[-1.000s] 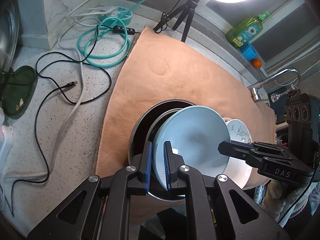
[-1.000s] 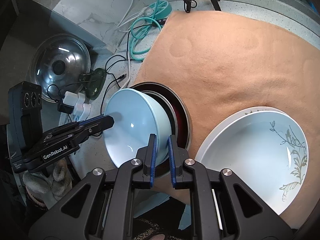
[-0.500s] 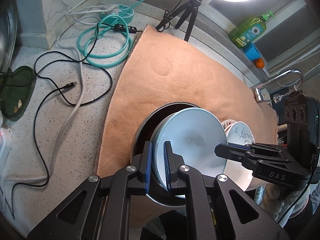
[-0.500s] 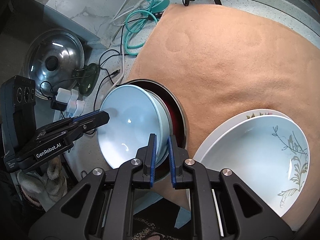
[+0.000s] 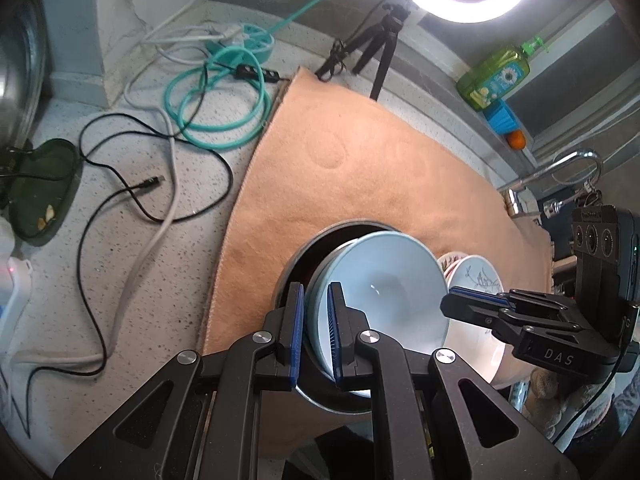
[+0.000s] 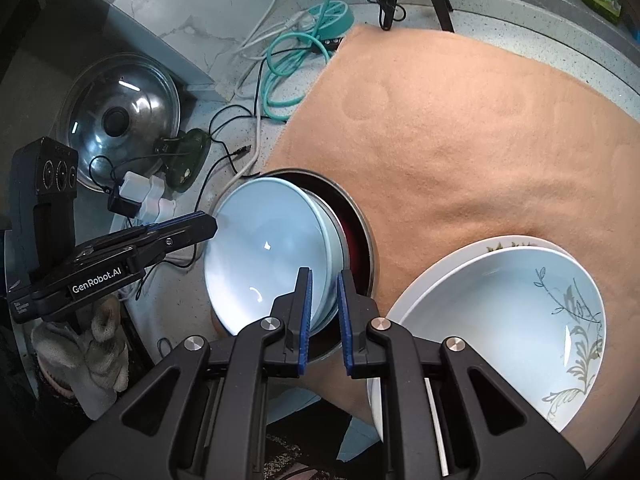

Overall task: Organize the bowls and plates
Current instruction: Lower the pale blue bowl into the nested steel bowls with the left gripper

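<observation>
A pale blue bowl [image 5: 384,292] [image 6: 268,256] sits tilted in a metal-rimmed dark dish [image 5: 340,232] [image 6: 356,236] at the near edge of an orange cloth. My left gripper [image 5: 314,336] is shut on the bowl's left rim. My right gripper [image 6: 322,316] is shut on its right rim; it shows in the left wrist view [image 5: 472,302] too. A second blue bowl seems nested under it. To the right lie stacked white plates with a leaf pattern [image 6: 500,328] [image 5: 476,276].
The orange cloth [image 6: 460,128] covers the counter behind. Cables [image 5: 160,168] and a teal hose [image 5: 216,104] lie left. A pot lid [image 6: 120,116] leans at the far left. A tripod [image 5: 380,44], soap bottle [image 5: 496,76] and tap [image 5: 560,172] stand at the back.
The blue bowl, held by both grippers, has tipped flatter and settled lower into the metal-rimmed dish. Both grippers moved down with it.
</observation>
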Demonstrator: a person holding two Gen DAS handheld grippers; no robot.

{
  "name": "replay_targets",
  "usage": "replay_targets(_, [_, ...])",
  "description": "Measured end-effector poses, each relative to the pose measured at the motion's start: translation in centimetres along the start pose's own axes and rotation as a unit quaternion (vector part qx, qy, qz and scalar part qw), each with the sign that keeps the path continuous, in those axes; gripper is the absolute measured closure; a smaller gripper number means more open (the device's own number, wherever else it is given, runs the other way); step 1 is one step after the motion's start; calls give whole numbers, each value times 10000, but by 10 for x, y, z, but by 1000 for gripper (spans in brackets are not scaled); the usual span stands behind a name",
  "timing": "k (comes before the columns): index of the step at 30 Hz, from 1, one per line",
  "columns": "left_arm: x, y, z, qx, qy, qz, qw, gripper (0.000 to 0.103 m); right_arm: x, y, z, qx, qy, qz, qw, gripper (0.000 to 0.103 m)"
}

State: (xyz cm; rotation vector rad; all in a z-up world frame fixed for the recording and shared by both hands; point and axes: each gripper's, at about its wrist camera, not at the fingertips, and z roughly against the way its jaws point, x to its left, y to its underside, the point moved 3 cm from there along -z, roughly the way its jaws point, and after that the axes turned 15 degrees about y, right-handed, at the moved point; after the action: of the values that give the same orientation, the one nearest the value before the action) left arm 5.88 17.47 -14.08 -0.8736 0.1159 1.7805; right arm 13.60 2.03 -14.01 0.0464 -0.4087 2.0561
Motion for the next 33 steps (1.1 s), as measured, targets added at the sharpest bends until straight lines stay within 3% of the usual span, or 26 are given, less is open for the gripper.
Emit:
replay_targets(3, [4, 4, 14, -319, 111, 163, 9993, 92, -12, 1, 13, -214, -162, -233, 9994, 89])
replay_targets(8, [21, 17, 23, -576, 266, 584, 9963, 92, -26, 2, 18, -397, -56, -389, 9984, 86])
replay_targets(18, [29, 21, 14, -373, 230, 703, 9966, 92, -40, 11, -7, -101, -188, -643, 9977, 86])
replay_targets(33, [26, 28, -1, -85, 126, 567, 9983, 92, -32, 10, -15, -15, -150, -515, 9986, 86])
